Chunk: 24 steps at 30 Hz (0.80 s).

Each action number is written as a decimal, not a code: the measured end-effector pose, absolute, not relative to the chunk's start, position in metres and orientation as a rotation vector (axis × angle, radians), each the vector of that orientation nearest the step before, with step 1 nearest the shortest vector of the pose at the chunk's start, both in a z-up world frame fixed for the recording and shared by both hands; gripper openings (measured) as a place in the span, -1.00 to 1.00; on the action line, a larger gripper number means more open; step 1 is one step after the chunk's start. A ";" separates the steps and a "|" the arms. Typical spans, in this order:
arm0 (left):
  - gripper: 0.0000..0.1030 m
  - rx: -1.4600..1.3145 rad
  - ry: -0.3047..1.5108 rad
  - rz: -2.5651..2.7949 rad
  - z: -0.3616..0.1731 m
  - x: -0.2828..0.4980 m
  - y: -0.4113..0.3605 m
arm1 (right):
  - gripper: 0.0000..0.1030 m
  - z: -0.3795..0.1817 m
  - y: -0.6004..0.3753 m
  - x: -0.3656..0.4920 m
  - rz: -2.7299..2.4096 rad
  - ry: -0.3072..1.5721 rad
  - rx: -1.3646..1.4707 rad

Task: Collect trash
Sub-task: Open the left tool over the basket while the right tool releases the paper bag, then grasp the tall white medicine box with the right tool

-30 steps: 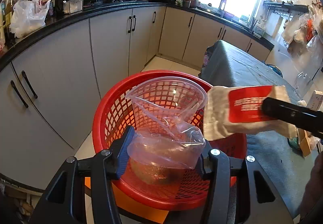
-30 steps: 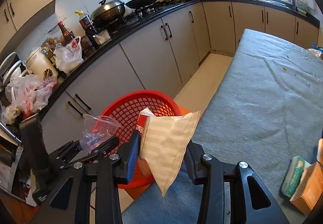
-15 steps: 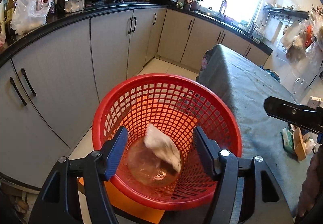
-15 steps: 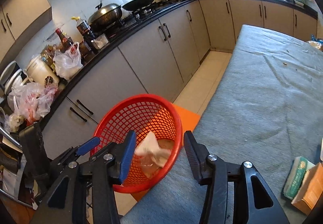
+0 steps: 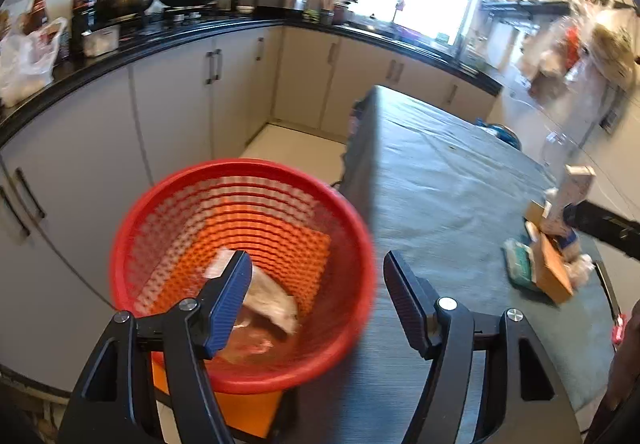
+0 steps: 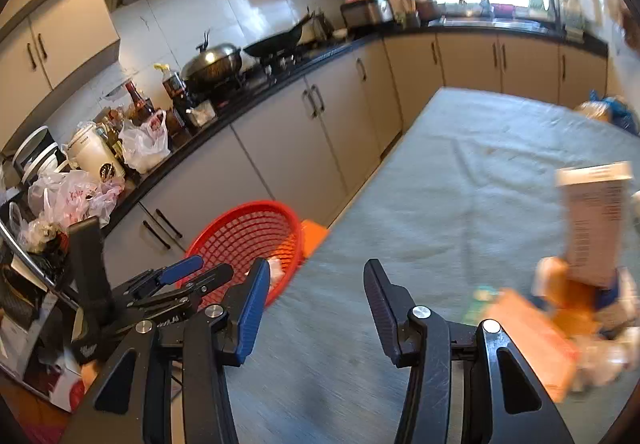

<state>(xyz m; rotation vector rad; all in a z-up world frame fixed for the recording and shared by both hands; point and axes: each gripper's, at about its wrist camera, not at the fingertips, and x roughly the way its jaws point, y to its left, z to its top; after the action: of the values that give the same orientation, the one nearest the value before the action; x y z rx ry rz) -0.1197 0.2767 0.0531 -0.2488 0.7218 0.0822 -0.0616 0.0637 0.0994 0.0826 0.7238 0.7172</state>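
Observation:
The red mesh basket [image 5: 168,212] [image 6: 244,228] stands on an orange stool beside the table. In it lie a white-and-red snack wrapper [image 5: 272,296] and a clear plastic cup in a bag [image 5: 248,340]. My left gripper [image 5: 316,264] hangs open over the basket's right rim, nothing between its fingers. My right gripper [image 6: 316,268] is open and empty above the grey tablecloth [image 6: 460,184]. A blurred trash pile lies at the table's right: a tall carton [image 6: 596,220] [image 5: 572,196], an orange box [image 6: 528,340] [image 5: 552,272] and a green packet [image 5: 518,264].
Grey cupboards under a black counter [image 5: 160,40] run along the left, with a wok, a pan, bottles and plastic bags. One black finger [image 5: 600,224] of my right gripper shows over the trash pile. My left gripper [image 6: 210,269] sits left of the right one.
Both grippers opened; the bagged cup and the wrapper dropped into the basket. Both views then swung right, away from the basket, and the pile on the table came closer.

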 end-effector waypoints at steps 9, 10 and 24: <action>0.31 -0.182 0.753 -0.059 0.052 -0.101 0.200 | 0.63 0.140 -0.037 -0.076 0.549 0.518 -0.067; 0.31 -0.175 0.757 -0.073 0.052 -0.100 0.192 | 0.72 0.140 -0.041 -0.070 0.535 0.520 -0.107; 0.32 -0.097 0.797 -0.177 0.048 -0.095 0.136 | 0.24 0.089 -0.029 0.025 0.591 0.693 -0.391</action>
<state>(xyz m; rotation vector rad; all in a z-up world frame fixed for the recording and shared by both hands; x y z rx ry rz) -0.0949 0.1364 0.0481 -0.0971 0.7975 -0.1765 0.0253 -0.0294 0.0887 -0.3912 0.6925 0.5911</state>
